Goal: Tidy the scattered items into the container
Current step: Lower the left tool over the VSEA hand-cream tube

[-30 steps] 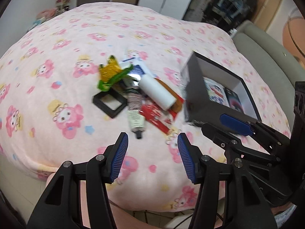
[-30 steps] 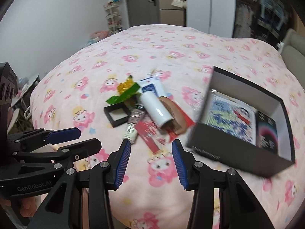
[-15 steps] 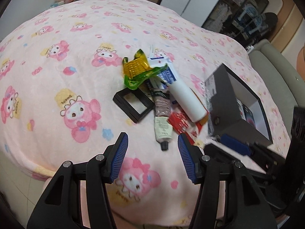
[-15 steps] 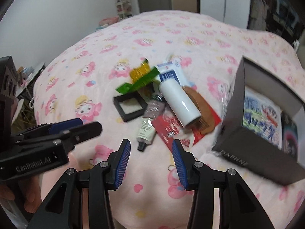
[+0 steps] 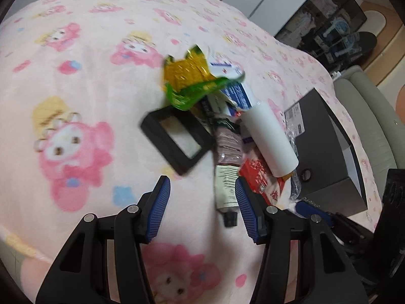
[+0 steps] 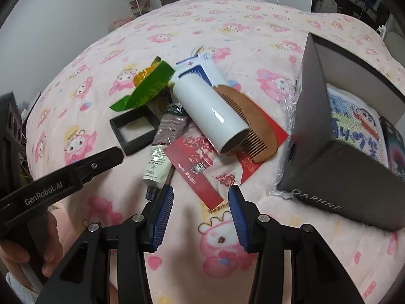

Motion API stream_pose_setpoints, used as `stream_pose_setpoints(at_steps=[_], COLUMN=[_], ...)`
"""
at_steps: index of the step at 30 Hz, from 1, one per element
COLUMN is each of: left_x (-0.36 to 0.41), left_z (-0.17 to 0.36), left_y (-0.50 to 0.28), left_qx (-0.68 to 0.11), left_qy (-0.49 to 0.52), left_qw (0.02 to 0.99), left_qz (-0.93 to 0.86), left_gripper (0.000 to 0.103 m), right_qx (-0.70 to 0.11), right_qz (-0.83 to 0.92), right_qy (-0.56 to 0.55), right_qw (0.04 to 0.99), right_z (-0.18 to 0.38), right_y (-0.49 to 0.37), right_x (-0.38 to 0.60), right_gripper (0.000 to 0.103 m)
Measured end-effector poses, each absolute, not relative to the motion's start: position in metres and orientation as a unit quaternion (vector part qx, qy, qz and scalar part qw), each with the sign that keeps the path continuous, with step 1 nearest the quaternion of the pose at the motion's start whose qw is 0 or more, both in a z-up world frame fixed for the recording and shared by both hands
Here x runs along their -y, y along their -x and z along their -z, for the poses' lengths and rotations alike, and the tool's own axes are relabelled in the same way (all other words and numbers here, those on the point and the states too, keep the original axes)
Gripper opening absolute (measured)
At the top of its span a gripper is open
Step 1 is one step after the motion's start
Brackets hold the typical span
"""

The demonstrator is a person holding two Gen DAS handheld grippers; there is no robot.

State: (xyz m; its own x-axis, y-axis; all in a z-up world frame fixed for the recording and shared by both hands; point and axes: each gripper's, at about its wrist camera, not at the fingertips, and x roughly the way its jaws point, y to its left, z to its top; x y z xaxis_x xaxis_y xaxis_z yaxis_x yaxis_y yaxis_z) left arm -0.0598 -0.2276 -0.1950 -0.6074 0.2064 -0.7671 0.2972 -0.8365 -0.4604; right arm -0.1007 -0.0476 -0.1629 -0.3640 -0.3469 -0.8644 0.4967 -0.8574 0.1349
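1. Scene: the scattered items lie in one heap on the bed (image 6: pixel 253 25), on a pink cartoon-print blanket. The container, a dark box (image 6: pixel 336 167) with its mouth open, sits just right of the heap.
2. Heap contents: white cylinder (image 6: pixel 210 111) on top of a wooden comb (image 6: pixel 253 126) and a red packet (image 6: pixel 202 167); a cream tube (image 5: pixel 226 187) with a black cap; a black square frame (image 5: pixel 176 136); a green-and-gold wrapper (image 5: pixel 188 81); a blue-and-white box (image 6: pixel 202 68) at the far side.
3. Left gripper (image 5: pixel 202 209): fingers partly spread, nothing between them. The log shows the jaws have just been closing slightly. Hovers over bare blanket at the heap's near edge.
4. Right gripper (image 6: pixel 201 214): fingers partly spread, empty. Hovers just short of the red packet's near corner.
5. Key relation: the cream tube lies directly ahead of the left gripper, its cap end just beside the left gripper's right finger (image 5: pixel 246 207). Its long axis runs roughly away from the camera, in line with the fingers.
6. Judgement: the left gripper is nearer the tube and frame; the right is nearer the red packet, comb and box. A grasp across the tube looks feasible after a small shift rightward.
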Motion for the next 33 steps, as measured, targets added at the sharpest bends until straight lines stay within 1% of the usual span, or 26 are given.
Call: stream_pose_setpoints(at_steps=[5,7,9,11,12,13,15,20,27,33], left_x=[0.206,0.201,0.196,0.191,0.188,0.184,0.176,0.168,0.153,0.146], left_z=[0.212,0.217,0.219,0.22,0.22,0.22,0.22,0.21,0.201,0.197], left_y=[0.076,0.082,0.087,0.092,0.093,0.092,0.091,0.075,0.038,0.037], left_qx=[-0.262,-0.254,-0.249,-0.24,-0.237,-0.233,-0.227,-0.245,-0.306,-0.334], left_qy=[-0.469,-0.477,-0.485,-0.494,-0.498,-0.501,-0.507,-0.5,-0.499,-0.504], left_qw=[0.01,0.007,0.003,0.001,-0.001,-0.002,-0.004,0.002,-0.026,-0.017], left_qz=[0.843,0.841,0.838,0.835,0.834,0.833,0.832,0.831,0.81,0.796], left_gripper=[0.052,0.057,0.058,0.055,0.047,0.038,0.036,0.036,0.036,0.036], right_qx=[-0.068,-0.067,-0.068,-0.068,-0.064,-0.06,-0.049,-0.035,-0.018,-0.019], right_qz=[0.812,0.811,0.814,0.819,0.821,0.823,0.825,0.826,0.825,0.822], right_qy=[-0.52,-0.523,-0.523,-0.519,-0.518,-0.517,-0.518,-0.517,-0.519,-0.518], right_qw=[0.255,0.253,0.246,0.235,0.231,0.227,0.223,0.223,0.223,0.235], right_z=[0.18,0.183,0.181,0.177,0.175,0.173,0.17,0.165,0.163,0.161], right_y=[0.096,0.095,0.094,0.093,0.092,0.092,0.091,0.085,0.081,0.073], right_x=[0.048,0.049,0.046,0.041,0.037,0.033,0.025,0.01,-0.007,-0.02], right_gripper=[0.041,0.041,0.041,0.041,0.041,0.041,0.041,0.041,0.041,0.041])
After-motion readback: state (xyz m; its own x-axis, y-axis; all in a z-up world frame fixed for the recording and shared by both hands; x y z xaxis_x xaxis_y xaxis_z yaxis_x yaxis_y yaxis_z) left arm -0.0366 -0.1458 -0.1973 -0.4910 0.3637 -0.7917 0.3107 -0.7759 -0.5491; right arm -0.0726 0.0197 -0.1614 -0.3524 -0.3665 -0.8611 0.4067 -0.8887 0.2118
